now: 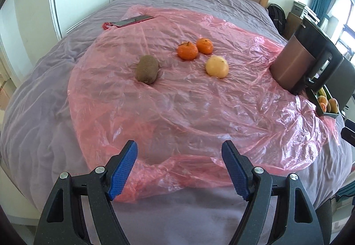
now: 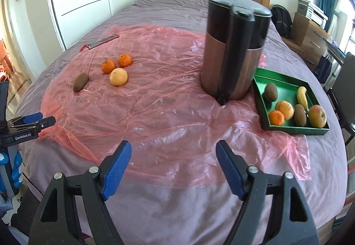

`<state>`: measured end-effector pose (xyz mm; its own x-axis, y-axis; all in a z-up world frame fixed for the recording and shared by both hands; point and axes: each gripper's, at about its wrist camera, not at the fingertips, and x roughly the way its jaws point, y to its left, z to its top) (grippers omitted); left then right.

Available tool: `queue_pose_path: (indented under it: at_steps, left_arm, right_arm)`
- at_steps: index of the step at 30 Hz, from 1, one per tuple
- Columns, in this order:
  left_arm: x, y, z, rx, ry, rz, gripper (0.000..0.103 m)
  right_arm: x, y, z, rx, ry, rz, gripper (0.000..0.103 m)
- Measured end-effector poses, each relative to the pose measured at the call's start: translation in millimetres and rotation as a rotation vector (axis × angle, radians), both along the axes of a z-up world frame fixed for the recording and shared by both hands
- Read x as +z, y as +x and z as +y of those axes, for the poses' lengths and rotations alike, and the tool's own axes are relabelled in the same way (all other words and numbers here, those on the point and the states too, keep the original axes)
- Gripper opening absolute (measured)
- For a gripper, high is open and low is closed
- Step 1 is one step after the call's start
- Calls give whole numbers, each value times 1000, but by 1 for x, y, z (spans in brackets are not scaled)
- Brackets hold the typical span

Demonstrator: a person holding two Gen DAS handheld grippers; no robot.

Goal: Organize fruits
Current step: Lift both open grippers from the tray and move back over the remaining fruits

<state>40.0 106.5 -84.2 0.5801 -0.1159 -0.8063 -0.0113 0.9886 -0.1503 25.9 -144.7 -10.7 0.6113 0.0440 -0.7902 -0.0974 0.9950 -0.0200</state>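
both grippers empty, four fruits left on slippery plastic

blue-padded fingers of my left gripper [image 1: 179,151] sit closest in its wrist view, spread wide with nothing between them, hovering over the near edge of the pink plastic sheet [image 1: 199,111]. my right gripper [image 2: 173,151] is just as wide apart and empty.

four fruits lie loose on the sheet: a kiwi [image 1: 147,69], two mandarins [image 1: 187,50] [image 1: 204,46] touching each other, and a pale yellow fruit [image 1: 217,66] just beside them. the green tray [image 2: 295,130] sits at the right edge of the bed, already holding several fruits, with a tall copper-and-black jug [image 2: 235,49] standing between it and the loose group.

my worries: the plastic is crinkled and slick over a soft bed, so a pad nudging a round fruit could roll it away. squeezing the mandarins as a pair could drop one. carrying anything right, i could clip the jug and tip it onto the tray.
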Motion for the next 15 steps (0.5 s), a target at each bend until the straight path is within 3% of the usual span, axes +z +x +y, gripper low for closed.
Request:
queue_pose_path:
  at_steps: [15]
  left_arm:
    - [-8, 76, 48, 75, 8, 17, 73]
  right_arm:
    - [-32, 94, 72, 161, 33, 43, 91]
